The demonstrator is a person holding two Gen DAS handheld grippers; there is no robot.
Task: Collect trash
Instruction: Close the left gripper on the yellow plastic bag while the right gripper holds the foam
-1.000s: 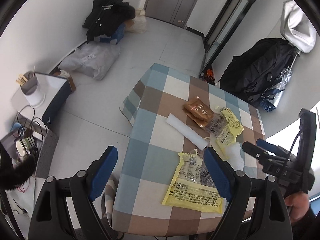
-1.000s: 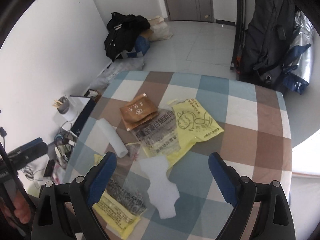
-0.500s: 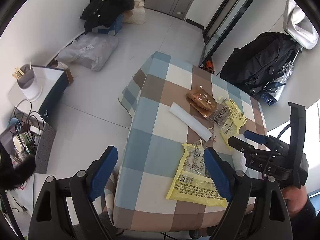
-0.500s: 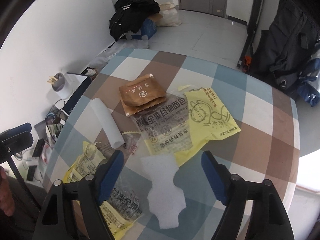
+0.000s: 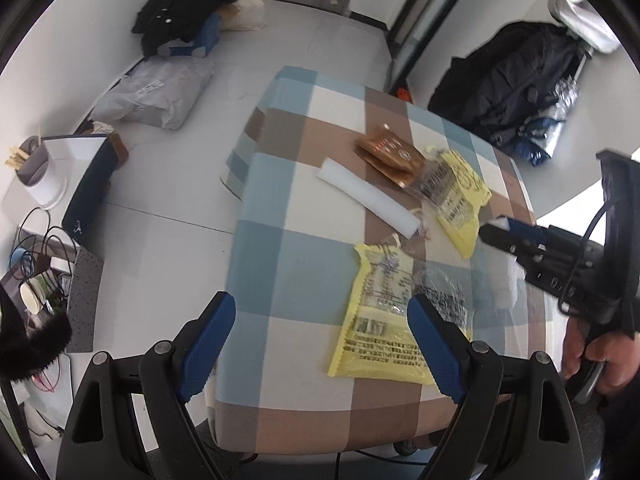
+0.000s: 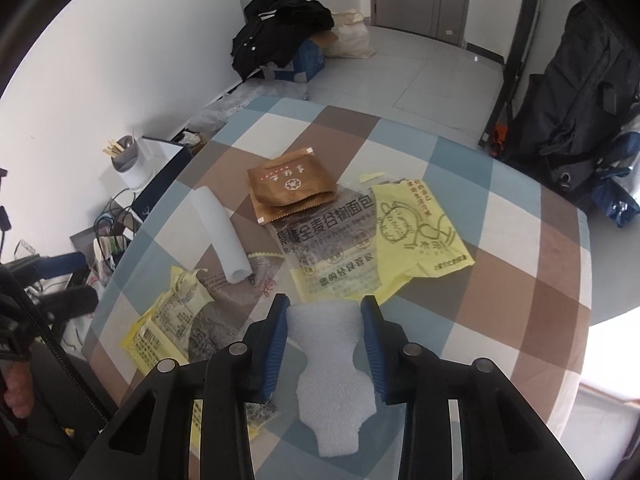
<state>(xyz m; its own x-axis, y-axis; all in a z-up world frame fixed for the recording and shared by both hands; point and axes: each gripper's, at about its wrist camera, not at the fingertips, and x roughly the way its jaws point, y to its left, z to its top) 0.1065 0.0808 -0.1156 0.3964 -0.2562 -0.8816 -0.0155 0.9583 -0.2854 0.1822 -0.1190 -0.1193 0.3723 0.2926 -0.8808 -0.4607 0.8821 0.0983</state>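
Trash lies on a checked tablecloth (image 6: 500, 292). My right gripper (image 6: 325, 304) points down at a white foam piece (image 6: 332, 380); its jaws are closing, the foam's upper end is between them and both blue pads (image 6: 276, 344) touch its edges. Beyond it lie a clear-and-yellow bread bag (image 6: 360, 236), a brown sachet (image 6: 290, 188), a white foam tube (image 6: 220, 236) and a yellow wrapper (image 6: 172, 320). My left gripper (image 5: 320, 300) hangs open over the table's near left part, with the yellow wrapper (image 5: 380, 320) beside its right finger. The right gripper (image 5: 496, 230) shows at the right edge.
The table's rounded edge (image 5: 240, 208) drops to a grey tiled floor. A low side table with a cup of sticks (image 5: 36, 172) and cables stands left. Black clothes on a blue box (image 5: 188, 20) and a plastic bag (image 5: 156, 92) lie by the wall. Dark bags (image 6: 580, 100) hang right.
The right gripper's jaws have narrowed from wide apart to the white foam piece's edges. The left gripper has sunk a little toward the table, still open.
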